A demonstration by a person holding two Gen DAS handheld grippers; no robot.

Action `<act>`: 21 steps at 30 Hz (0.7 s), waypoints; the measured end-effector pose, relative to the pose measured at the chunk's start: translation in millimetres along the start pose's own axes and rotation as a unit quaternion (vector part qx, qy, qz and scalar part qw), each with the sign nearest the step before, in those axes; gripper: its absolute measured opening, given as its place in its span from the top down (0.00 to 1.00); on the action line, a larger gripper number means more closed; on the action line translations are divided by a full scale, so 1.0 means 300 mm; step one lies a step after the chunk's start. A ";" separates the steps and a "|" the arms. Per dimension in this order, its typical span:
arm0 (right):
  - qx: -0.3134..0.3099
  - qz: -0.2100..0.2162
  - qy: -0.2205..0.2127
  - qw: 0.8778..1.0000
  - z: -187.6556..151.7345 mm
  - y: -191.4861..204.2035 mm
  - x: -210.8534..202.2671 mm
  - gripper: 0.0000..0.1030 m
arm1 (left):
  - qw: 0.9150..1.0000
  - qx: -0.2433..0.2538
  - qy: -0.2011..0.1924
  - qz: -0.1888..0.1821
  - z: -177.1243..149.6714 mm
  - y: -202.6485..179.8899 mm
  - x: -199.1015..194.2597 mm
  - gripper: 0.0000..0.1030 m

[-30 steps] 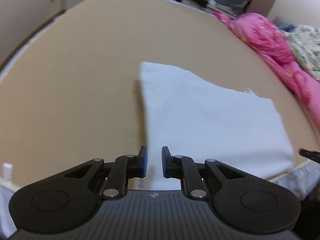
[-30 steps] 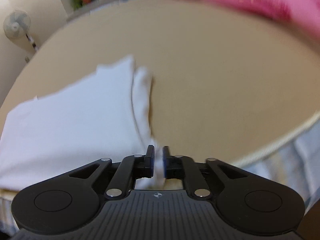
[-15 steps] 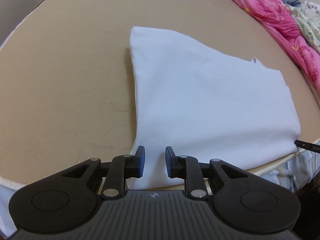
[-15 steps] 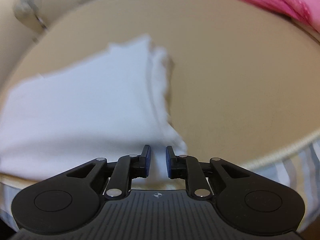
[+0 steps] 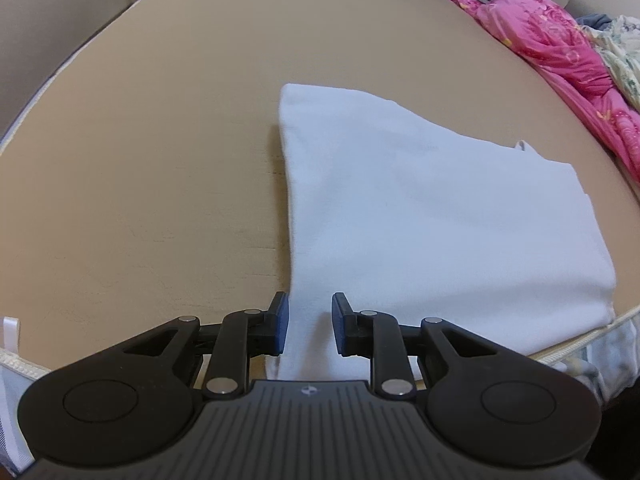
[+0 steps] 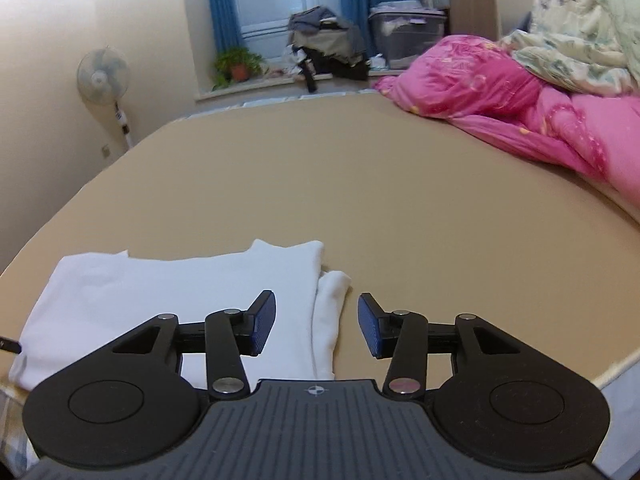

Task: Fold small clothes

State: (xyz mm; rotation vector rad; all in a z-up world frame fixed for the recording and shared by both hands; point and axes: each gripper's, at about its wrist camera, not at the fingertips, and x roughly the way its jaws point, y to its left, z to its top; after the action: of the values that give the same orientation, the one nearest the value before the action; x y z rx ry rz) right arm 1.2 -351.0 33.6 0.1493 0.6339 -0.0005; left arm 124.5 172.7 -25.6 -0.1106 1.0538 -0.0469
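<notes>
Soft white folded garment (image 5: 432,216) lies flat and rectangular; both hand-held grippers (image 5: 306,322) (image 6: 316,324) released.

Count: 1 white garment (image 5: 432,216), folded, on 1 tan bed surface (image 5: 140,152). 2 grippers: left gripper (image 5: 307,323), right gripper (image 6: 316,323). 1 pink duvet (image 6: 520,108), 1 floral blanket (image 6: 580,28), 1 standing fan (image 6: 103,74), 1 potted plant (image 6: 236,65), 1 clear storage bin (image 6: 408,32), 2 blue curtains (image 6: 222,4).
</notes>
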 end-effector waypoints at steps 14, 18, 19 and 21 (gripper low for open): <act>0.001 -0.012 0.022 1.000 -0.048 0.043 0.087 0.54 | 1.000 0.013 -0.004 0.012 0.007 -0.020 0.004 0.73; -0.002 -0.011 0.023 1.000 -0.047 0.046 0.091 0.54 | 1.000 0.019 -0.004 0.010 0.009 -0.028 0.008 0.73; -0.002 -0.011 0.023 1.000 -0.048 0.051 0.089 0.54 | 1.000 0.019 -0.004 0.010 0.010 -0.028 0.007 0.73; -0.002 -0.012 0.024 1.000 -0.049 0.053 0.091 0.54 | 1.000 0.015 -0.005 0.009 0.011 -0.021 0.006 0.73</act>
State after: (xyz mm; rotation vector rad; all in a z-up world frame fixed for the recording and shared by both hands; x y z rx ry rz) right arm 15.2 -332.0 7.9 0.1373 0.6842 -0.0191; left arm 128.4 166.4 -24.8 -0.0738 1.0432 -0.0465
